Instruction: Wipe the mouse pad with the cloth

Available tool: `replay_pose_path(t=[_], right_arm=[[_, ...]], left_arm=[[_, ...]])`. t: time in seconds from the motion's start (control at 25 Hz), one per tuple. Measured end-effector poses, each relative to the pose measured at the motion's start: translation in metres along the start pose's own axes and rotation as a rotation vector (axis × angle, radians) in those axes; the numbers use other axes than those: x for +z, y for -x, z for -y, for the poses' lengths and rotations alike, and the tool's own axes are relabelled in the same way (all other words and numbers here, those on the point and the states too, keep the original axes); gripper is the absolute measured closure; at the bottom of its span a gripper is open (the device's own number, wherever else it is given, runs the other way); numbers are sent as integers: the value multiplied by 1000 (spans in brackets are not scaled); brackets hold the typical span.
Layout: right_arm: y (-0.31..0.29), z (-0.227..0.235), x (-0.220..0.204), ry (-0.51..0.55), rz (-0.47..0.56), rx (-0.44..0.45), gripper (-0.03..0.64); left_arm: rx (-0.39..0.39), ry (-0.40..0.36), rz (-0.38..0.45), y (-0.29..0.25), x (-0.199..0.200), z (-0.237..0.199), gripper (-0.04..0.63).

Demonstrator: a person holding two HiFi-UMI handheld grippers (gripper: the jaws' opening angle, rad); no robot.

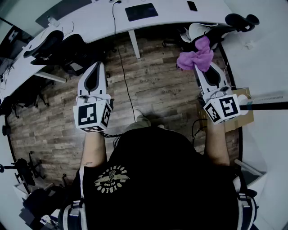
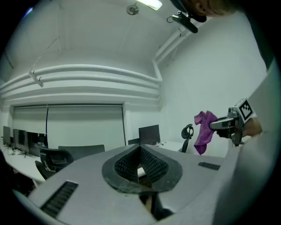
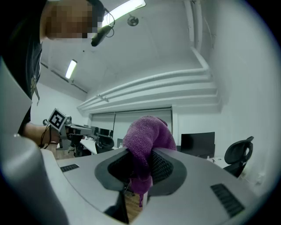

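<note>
A cardboard box (image 1: 241,120) sits just beside the right gripper's marker cube. I cannot tell what it holds, as the cube and the forearm cover most of it.

The right gripper (image 1: 203,67) has its jaws clamped on the purple cloth (image 1: 196,55). The cloth bunches up above the jaw tips and hangs down between the pads. The left gripper (image 1: 96,68) has its jaws together with nothing between them.

Both grippers are held up over the wooden floor (image 1: 153,85), well apart from each other and clear of the desk. The dark mouse pad (image 1: 141,11) lies flat on the white desk (image 1: 90,20), close to its near edge, with a black phone (image 1: 192,6) to its right. A black office chair (image 1: 44,45) stands at the desk's left part.
</note>
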State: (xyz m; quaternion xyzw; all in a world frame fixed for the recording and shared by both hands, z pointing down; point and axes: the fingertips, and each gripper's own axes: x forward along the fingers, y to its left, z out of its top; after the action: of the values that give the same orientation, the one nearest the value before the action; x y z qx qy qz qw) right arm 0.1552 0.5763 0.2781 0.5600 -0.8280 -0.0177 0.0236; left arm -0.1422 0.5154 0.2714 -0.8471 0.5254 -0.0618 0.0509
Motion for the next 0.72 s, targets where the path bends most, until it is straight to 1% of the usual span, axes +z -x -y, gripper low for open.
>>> replay_pose_path(t=[0.2, 0.48, 0.56, 0.72], right_arm=[[4, 1, -2, -23, -4, 27, 531], [-7, 19, -15, -67, -22, 4, 531], [-17, 26, -21, -71, -23, 4, 531], [-55, 30, -21, -69, -31, 15, 531]], left_arm=[[4, 0, -8, 4, -2, 9, 593], [15, -15, -40, -6, -14, 5, 594], [25, -16, -39, -15, -19, 0, 594], [24, -5, -47, -45, -26, -24, 593]])
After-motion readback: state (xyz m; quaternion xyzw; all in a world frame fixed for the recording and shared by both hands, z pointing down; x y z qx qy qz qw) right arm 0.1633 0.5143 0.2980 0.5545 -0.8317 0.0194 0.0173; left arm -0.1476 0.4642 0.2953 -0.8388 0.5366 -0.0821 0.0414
